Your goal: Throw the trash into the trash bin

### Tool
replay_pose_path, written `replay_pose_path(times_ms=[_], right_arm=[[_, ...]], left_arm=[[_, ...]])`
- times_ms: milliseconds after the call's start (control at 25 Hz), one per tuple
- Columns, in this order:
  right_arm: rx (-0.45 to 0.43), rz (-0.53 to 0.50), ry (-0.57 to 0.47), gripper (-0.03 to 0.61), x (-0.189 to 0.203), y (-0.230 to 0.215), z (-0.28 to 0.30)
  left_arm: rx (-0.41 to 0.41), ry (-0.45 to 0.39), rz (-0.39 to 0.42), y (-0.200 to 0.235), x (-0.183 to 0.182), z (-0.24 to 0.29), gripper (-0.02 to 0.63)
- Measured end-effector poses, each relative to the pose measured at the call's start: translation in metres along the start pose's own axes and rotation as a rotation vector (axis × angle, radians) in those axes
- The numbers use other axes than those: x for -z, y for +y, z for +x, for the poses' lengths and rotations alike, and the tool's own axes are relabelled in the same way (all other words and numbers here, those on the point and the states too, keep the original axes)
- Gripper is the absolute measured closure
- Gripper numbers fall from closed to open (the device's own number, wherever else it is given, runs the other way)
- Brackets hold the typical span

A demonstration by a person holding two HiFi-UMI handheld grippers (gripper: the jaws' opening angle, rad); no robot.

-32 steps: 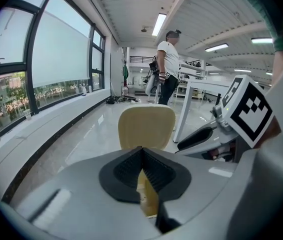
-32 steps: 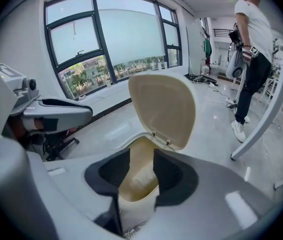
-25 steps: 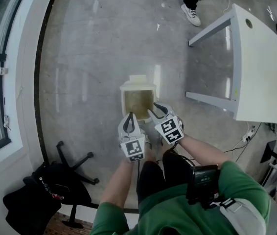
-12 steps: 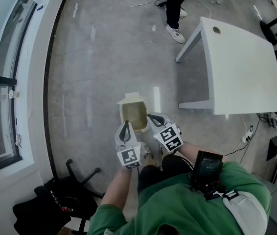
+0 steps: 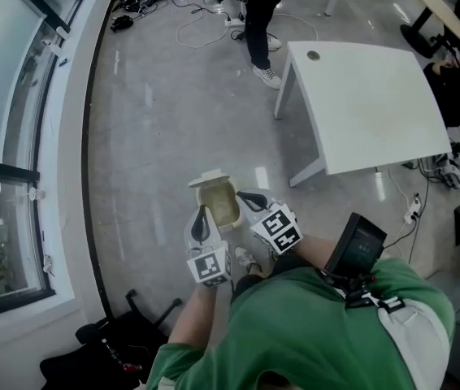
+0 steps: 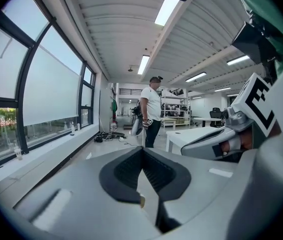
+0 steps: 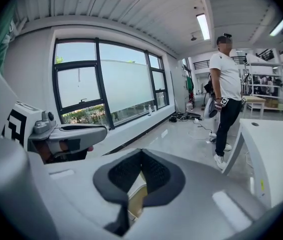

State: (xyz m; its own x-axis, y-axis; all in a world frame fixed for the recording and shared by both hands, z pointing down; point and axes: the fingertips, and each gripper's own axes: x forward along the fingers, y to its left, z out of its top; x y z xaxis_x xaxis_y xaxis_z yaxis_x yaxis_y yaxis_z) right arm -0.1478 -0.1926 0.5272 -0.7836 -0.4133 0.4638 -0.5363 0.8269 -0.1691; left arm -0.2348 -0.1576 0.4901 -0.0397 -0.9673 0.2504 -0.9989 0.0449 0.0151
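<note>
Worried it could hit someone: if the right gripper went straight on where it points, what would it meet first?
Probably bare floor. The right gripper aims slightly downward, over the trash bin, toward the window wall; the standing person is off to its right. Depth is unclear.

A grey, glossy concrete floor is seen, and an open cream trash bin is stood on it. Beyond the bin and to its right, a white table is set on its legs. Well beyond the bin, loose cables are strewn, and a standing person's shoe is planted between them and the table. On the bin's nearer left side, a black chair base is rested.
</note>
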Motion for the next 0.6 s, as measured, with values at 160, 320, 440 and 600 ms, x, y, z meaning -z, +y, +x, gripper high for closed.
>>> replay_pose_path(times_ms=[160,320,440,600], right_arm=[[0.021,-0.013,-0.065,0.575,-0.029,0.003,-0.024],[0.031,-0.017,-0.098,0.575,-0.041,0.009,-0.048],[0.043,-0.016,-0.121,0.575,-0.046,0.012,-0.072],[0.052,-0.015,-0.15,0.575,-0.053,0.015,-0.087]], left_arm=[[0.022,-0.051,0.013,-0.011,-0.022,-0.018,0.607],[0.037,-0.078,0.017,-0.017,-0.04,-0.036,0.607],[0.05,-0.095,0.009,-0.025,-0.048,-0.048,0.607],[0.06,-0.122,0.008,-0.025,-0.059,-0.055,0.607]])
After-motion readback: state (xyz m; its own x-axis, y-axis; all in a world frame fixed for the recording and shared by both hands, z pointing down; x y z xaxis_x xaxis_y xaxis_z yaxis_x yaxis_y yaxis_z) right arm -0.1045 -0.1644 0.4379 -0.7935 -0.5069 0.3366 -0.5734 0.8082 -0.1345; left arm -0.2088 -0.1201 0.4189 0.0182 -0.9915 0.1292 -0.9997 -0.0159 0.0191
